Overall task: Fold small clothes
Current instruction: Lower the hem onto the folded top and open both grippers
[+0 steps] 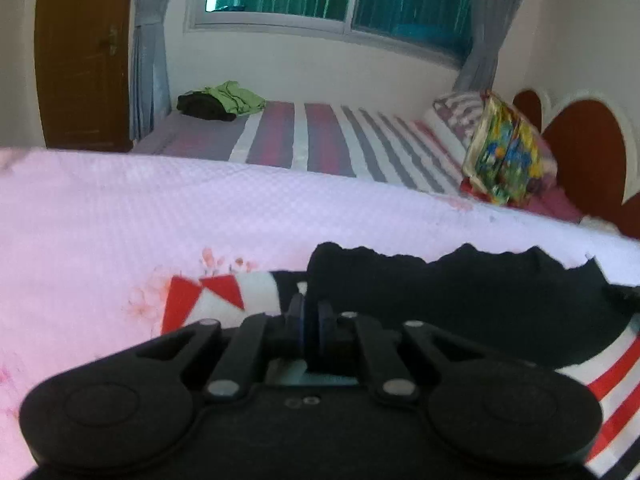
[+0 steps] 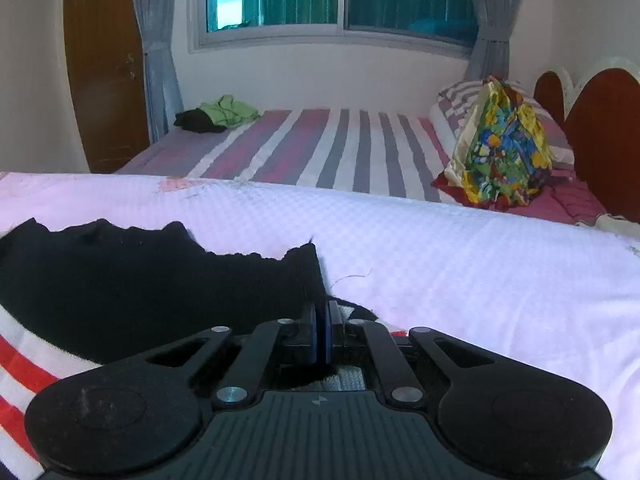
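Observation:
A small garment, black with red and white stripes (image 1: 460, 300), lies on a pale pink bedspread (image 1: 120, 208). My left gripper (image 1: 313, 308) is shut on the garment's left part, where a black fold runs in between the blue pads; a red and white patterned piece shows just left of it. In the right wrist view the same garment (image 2: 140, 276) spreads to the left. My right gripper (image 2: 321, 312) is shut on its right corner, with the pads pressed close together at the black edge. The cloth under both gripper bodies is hidden.
Beyond the bedspread (image 2: 460, 264) stands a second bed with a striped sheet (image 1: 320, 140). On it lie a green and black clothes pile (image 1: 224, 102) and a colourful bundle (image 1: 504, 156) by striped pillows. A dark red headboard (image 1: 588, 152) is right, a wooden door (image 1: 80, 52) left.

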### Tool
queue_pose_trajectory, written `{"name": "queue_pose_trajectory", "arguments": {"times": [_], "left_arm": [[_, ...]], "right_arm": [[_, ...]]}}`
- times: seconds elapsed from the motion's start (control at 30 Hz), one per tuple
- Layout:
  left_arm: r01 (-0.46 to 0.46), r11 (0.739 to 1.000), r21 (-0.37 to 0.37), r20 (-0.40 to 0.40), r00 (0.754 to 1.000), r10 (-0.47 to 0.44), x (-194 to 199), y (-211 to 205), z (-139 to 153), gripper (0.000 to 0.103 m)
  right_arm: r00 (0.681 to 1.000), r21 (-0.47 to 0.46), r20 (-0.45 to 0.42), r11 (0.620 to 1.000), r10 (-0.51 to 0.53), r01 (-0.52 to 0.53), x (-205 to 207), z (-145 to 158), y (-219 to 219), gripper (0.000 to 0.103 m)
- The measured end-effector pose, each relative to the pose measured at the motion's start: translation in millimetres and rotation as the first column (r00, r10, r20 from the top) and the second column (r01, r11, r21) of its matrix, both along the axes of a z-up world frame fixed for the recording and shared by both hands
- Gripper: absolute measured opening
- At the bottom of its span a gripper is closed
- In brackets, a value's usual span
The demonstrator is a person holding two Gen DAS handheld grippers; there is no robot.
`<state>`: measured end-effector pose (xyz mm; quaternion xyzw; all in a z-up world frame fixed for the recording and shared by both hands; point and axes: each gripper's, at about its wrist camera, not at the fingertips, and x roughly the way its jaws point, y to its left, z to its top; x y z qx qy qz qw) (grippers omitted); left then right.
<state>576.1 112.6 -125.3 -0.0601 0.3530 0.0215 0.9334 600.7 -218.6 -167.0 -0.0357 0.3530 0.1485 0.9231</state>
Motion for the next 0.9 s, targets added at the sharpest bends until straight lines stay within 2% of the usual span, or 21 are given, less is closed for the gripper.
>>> {"name": "queue_pose_trajectory", "arguments": {"times": [0.03, 0.07, 0.1, 0.13, 0.17, 0.2, 0.23, 0.27, 0.37, 0.4, 0.43, 0.47, 0.5, 0.57, 0.63, 0.7, 0.73, 0.77, 0.8, 0.83, 0.9], "left_arm": [[0.003, 1.0, 0.008, -0.006, 1.0, -0.003, 1, -1, 2, 0.013], [0.003, 1.0, 0.019, -0.005, 1.0, -0.003, 0, -2, 4, 0.031], [-0.01, 0.999, 0.038, -0.002, 1.0, 0.01, -4, -2, 8, 0.042], [-0.029, 0.998, 0.05, 0.014, 1.0, 0.028, -10, -3, 13, 0.056], [-0.033, 0.998, 0.049, 0.062, 0.998, 0.03, -21, -6, 21, 0.062], [-0.024, 0.999, 0.025, 0.103, 0.994, 0.021, -31, -12, 29, 0.065], [0.003, 1.0, -0.008, 0.108, 0.994, -0.002, -35, -22, 34, 0.066], [0.037, 0.999, -0.025, 0.102, 0.994, -0.034, -36, -34, 35, 0.067], [0.131, 0.991, -0.001, 0.055, 0.99, -0.131, -29, -79, 28, 0.067], [0.146, 0.989, -0.013, 0.035, 0.989, -0.145, -25, -90, 24, 0.067], [0.154, 0.988, -0.029, 0.025, 0.988, -0.154, -22, -96, 20, 0.069], [0.161, 0.986, -0.038, 0.007, 0.987, -0.161, -19, -99, 15, 0.076], [0.161, 0.986, -0.035, -0.015, 0.987, -0.162, -16, -102, 10, 0.077], [0.166, 0.986, -0.016, -0.016, 0.986, -0.166, -17, -101, 5, 0.078], [0.153, 0.988, 0.004, -0.014, 0.988, -0.153, -21, -89, 6, 0.079], [0.12, 0.991, 0.054, -0.016, 0.993, -0.119, -32, -67, 5, 0.08], [0.12, 0.992, 0.045, -0.004, 0.993, -0.12, -37, -50, 5, 0.079], [0.118, 0.992, 0.041, 0.009, 0.993, -0.119, -44, -39, 5, 0.08], [0.102, 0.993, 0.065, 0.01, 0.995, -0.103, -48, -31, 5, 0.08], [0.104, 0.992, 0.066, 0.01, 0.994, -0.104, -49, -30, 5, 0.079], [0.063, 0.998, 0.01, 0.012, 0.998, -0.063, -52, -31, 15, 0.078]], "right_arm": [[1.0, -0.008, -0.001, 1.0, 0.005, -0.005, -1, 2, 1, 0.003], [1.0, 0.003, 0.005, 1.0, 0.005, -0.005, -4, 5, -1, 0.004], [1.0, 0.01, 0.013, 1.0, 0.006, -0.006, -8, 10, -1, 0.007], [1.0, 0.013, 0.029, 1.0, 0.005, -0.005, -15, 16, -1, 0.018], [0.998, 0.01, 0.063, 1.0, 0.002, -0.003, -25, 24, 2, 0.029], [0.995, 0.013, 0.104, 1.0, 0.005, -0.006, -33, 29, 8, 0.06], [0.99, 0.022, 0.142, 1.0, 0.019, -0.023, -42, 34, 16, 0.073], [0.987, 0.031, 0.145, 0.997, 0.067, -0.072, -48, 38, 27, 0.073], [0.982, 0.053, 0.08, 0.983, 0.17, -0.174, -47, 37, 65, 0.071], [0.979, 0.071, 0.062, 0.977, 0.196, -0.2, -46, 35, 73, 0.057], [0.976, 0.095, 0.027, 0.971, 0.217, -0.219, -44, 30, 80, 0.036], [0.973, 0.106, -0.012, 0.968, 0.23, -0.228, -41, 25, 87, 0.031], [0.969, 0.114, -0.05, 0.965, 0.243, -0.236, -38, 19, 92, 0.031], [0.965, 0.091, -0.055, 0.964, 0.256, -0.25, -37, 10, 94, 0.031], [0.977, 0.067, -0.05, 0.977, 0.208, -0.205, -34, 13, 78, 0.03], [0.995, 0.006, -0.036, 0.996, 0.091, -0.09, -34, 14, 45, 0.027], [0.998, 0.003, -0.039, 0.999, 0.041, -0.04, -32, 14, 24, 0.005], [0.998, 0.042, -0.054, 0.999, 0.008, -0.006, -29, 13, 0, 0.0], [0.997, 0.103, -0.071, 0.995, 0.018, -0.011, -28, 13, -14, 0.0], [0.996, 0.125, -0.081, 0.992, 0.019, -0.009, -27, 15, -17, 0.0], [0.997, 0.111, -0.079, 0.994, 0.01, -0.001, -31, 26, -8, 0.0]]}}
